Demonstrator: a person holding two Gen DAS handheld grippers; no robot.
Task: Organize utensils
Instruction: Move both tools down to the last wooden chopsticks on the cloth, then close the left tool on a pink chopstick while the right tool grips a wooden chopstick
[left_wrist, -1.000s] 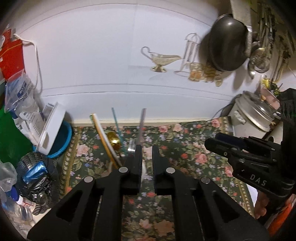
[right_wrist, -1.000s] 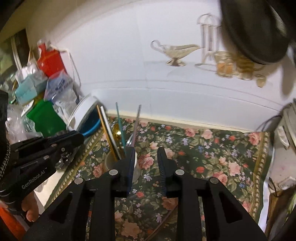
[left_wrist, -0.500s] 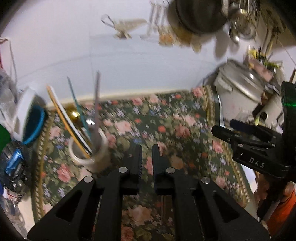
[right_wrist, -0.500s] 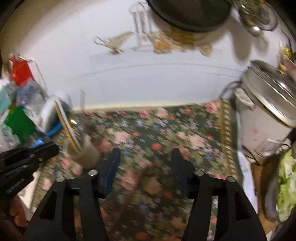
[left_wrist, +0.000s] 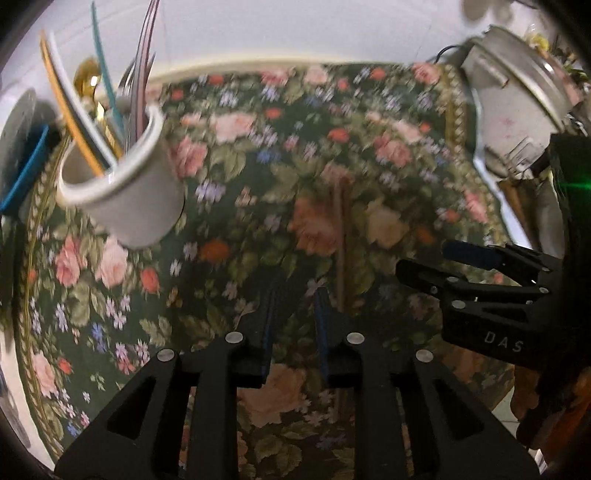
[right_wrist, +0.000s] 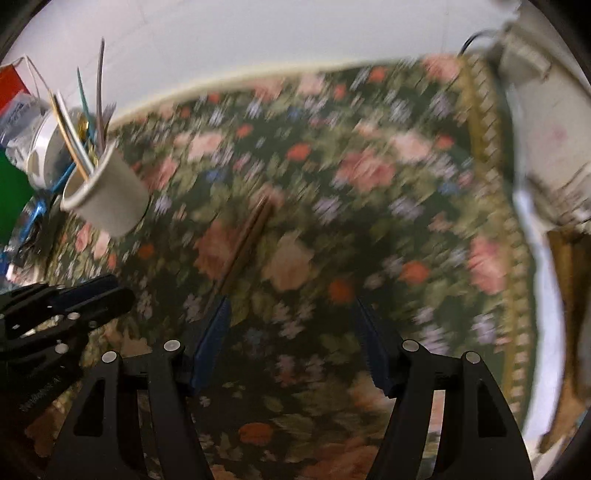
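A white cup (left_wrist: 125, 192) stands at the left of a floral mat (left_wrist: 258, 184) and holds several chopsticks, straws and a gold spoon (left_wrist: 88, 77). It also shows in the right wrist view (right_wrist: 109, 199). A brown pair of chopsticks (right_wrist: 245, 240) lies on the mat's middle; it shows in the left wrist view (left_wrist: 341, 236) too. My left gripper (left_wrist: 295, 302) hovers over the near end of that pair, jaws a narrow gap apart and empty. My right gripper (right_wrist: 291, 325) is wide open and empty, just right of the chopsticks' near end.
A white rice cooker (left_wrist: 517, 110) stands at the mat's right edge. A blue-rimmed white container (right_wrist: 44, 147) and cluttered packages (right_wrist: 14, 110) crowd the left behind the cup. A white wall (left_wrist: 295, 29) closes the back.
Both grippers have dropped and tilted down toward the mat and moved right, away from the cup. The right jaws have opened wide; the left jaws have parted slightly.
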